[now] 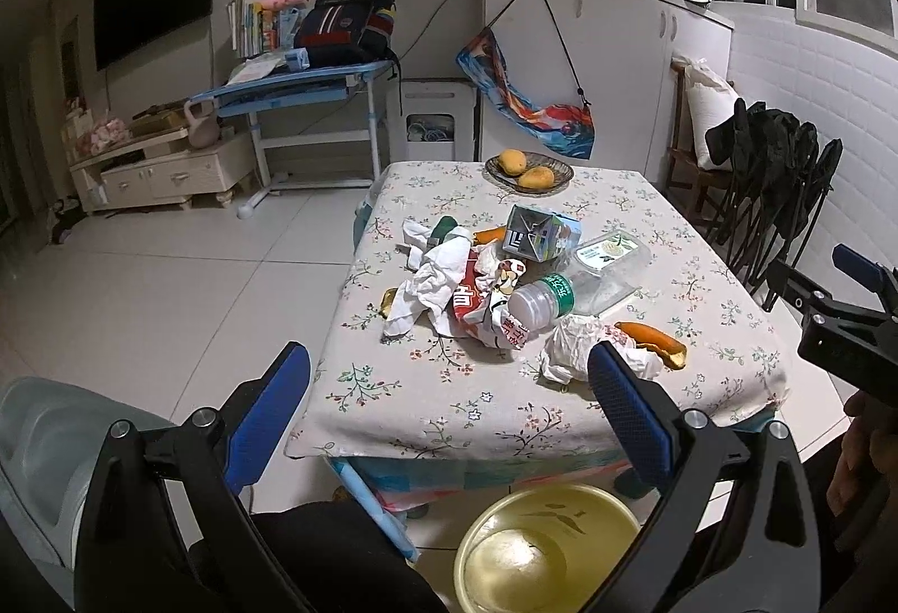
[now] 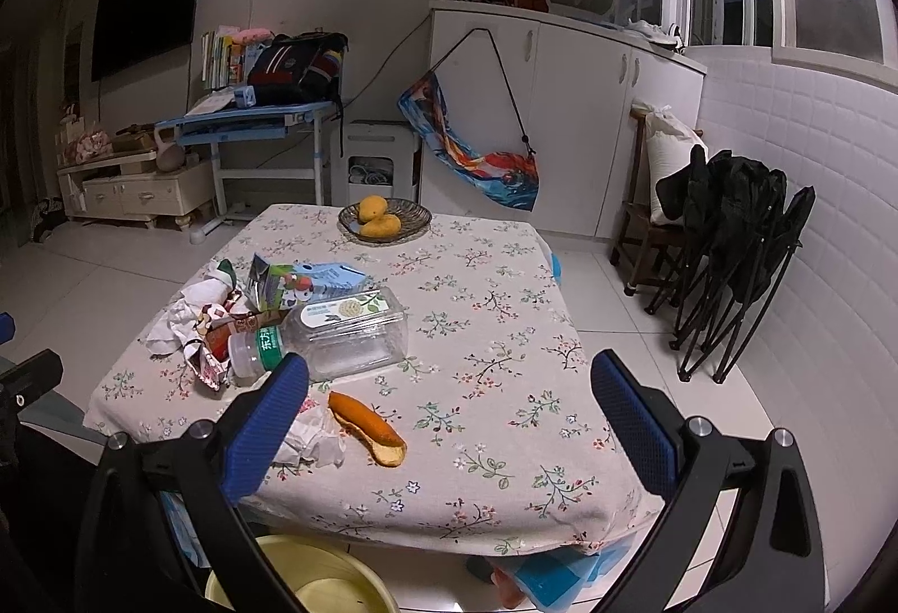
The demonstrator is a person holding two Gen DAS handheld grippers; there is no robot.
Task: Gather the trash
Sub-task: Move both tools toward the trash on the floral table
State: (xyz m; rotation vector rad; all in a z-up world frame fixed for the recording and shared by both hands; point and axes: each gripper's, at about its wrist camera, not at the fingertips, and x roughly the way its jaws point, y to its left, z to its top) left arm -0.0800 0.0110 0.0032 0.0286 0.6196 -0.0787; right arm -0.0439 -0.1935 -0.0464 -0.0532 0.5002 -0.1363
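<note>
The left wrist view shows the whole trash pile in the middle of the surface; the right wrist view shows it at 9 o'clock, partly cut by a blue finger. The right view shows more bare cloth at 3 o'clock. In the left view the yellow basin on the floor is full at 6 o'clock; the right view shows only its rim. The left tongs are wide open and hold nothing. The right tongs are also wide open, empty, above the orange peel and the crumpled tissue.
</note>
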